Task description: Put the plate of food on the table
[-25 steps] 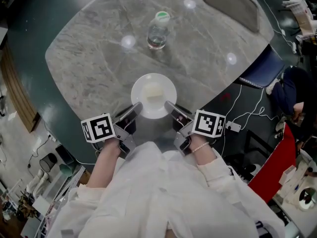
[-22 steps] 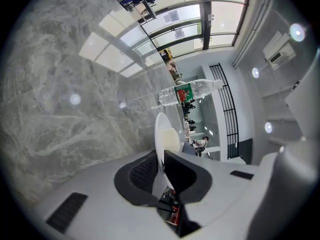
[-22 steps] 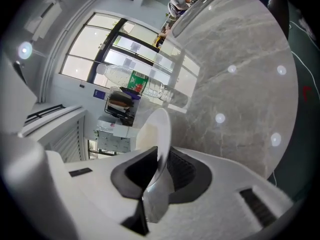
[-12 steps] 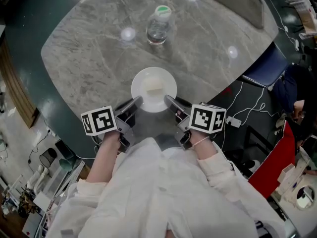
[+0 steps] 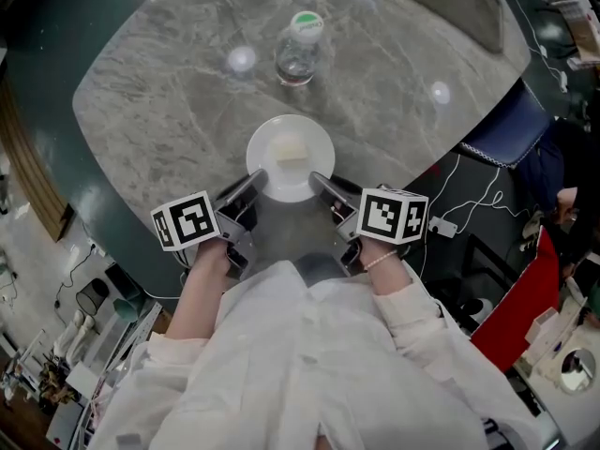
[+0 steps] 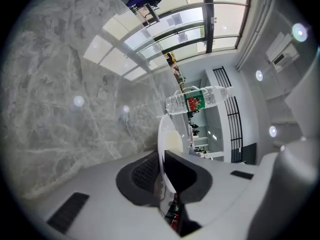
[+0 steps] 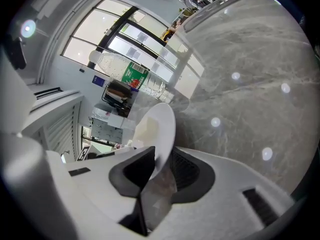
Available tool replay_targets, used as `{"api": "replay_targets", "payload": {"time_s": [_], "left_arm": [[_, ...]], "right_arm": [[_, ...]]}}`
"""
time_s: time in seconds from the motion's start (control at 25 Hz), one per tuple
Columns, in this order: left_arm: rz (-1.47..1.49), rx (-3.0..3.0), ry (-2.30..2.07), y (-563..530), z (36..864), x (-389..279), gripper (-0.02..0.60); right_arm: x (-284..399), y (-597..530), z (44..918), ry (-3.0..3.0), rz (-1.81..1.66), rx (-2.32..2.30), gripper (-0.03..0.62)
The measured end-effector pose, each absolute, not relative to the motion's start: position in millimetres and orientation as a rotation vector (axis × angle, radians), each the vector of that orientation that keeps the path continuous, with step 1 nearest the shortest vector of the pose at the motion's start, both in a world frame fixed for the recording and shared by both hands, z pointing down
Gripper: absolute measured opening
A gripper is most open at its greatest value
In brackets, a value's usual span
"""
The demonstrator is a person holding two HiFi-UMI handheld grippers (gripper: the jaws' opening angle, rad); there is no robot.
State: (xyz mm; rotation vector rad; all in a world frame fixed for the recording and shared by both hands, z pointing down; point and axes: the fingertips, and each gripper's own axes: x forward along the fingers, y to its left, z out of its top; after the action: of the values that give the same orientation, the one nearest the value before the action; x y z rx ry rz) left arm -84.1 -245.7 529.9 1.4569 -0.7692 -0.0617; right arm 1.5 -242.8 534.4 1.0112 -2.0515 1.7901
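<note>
A: Which step is in hand?

B: It is judged that the plate point(image 5: 291, 157) is being carried out over the table point(image 5: 159, 111). It is held at its near rim from both sides. The jaws of the left gripper point(image 5: 255, 182) are closed on the near left part of the rim, and those of the right gripper point(image 5: 321, 180) on the near right part. In both gripper views the thin white rim is seen pinched between the jaws.

A: Where is the plate now?

B: It is seen over the near part of the table, with the pale food point(image 5: 289, 151) in its middle. The bottle point(image 5: 298, 52) stands on the far side, well apart from it. Whether the plate already touches the table cannot be told, as neither a gap nor a contact is shown clearly.

A: What is called for next?

B: Probably the plate must be kept level and lowered until it is rested flat on the table. Only then should both pairs of jaws be opened, together, and drawn back to the near side. In this way the plate is not tipped or dragged.

A: What is different from one second ago?

B: The plate is found farther in over the table and nearer to the bottle. Both grippers are advanced with it, and the grip is unchanged.
</note>
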Motion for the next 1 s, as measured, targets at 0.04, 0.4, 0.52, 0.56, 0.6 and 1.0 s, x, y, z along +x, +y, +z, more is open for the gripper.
{"api": "replay_targets", "payload": {"time_s": [0.04,0.4,0.52,0.56,0.6,1.0], "left_arm": [[-0.068,1.449,-0.776,-248.1,531.6,-84.7,0.034],[-0.100,1.387,-0.770,-261.4,540.0,-82.6,0.034],[-0.089,1.395,-0.769,-262.8,542.2,-82.6,0.034],[-0.085,1.401,-0.767,-263.1,543.0,-82.3,0.034],[-0.082,1.400,-0.765,-263.2,543.5,-81.6,0.034],[-0.071,1.406,-0.766,-268.0,545.5,-79.9,0.032]], "right_arm": [[1.0,-244.2,535.1,-2.049,1.789,1.005,0.055],[3.0,-251.3,542.2,-2.011,1.835,1.002,0.057],[3.2,-250.6,545.0,-1.993,1.847,0.995,0.057],[3.7,-250.1,546.1,-1.984,1.849,0.991,0.057],[4.3,-249.7,547.1,-1.977,1.852,0.988,0.058],[8.3,-246.7,549.5,-1.956,1.864,0.990,0.058]]}}
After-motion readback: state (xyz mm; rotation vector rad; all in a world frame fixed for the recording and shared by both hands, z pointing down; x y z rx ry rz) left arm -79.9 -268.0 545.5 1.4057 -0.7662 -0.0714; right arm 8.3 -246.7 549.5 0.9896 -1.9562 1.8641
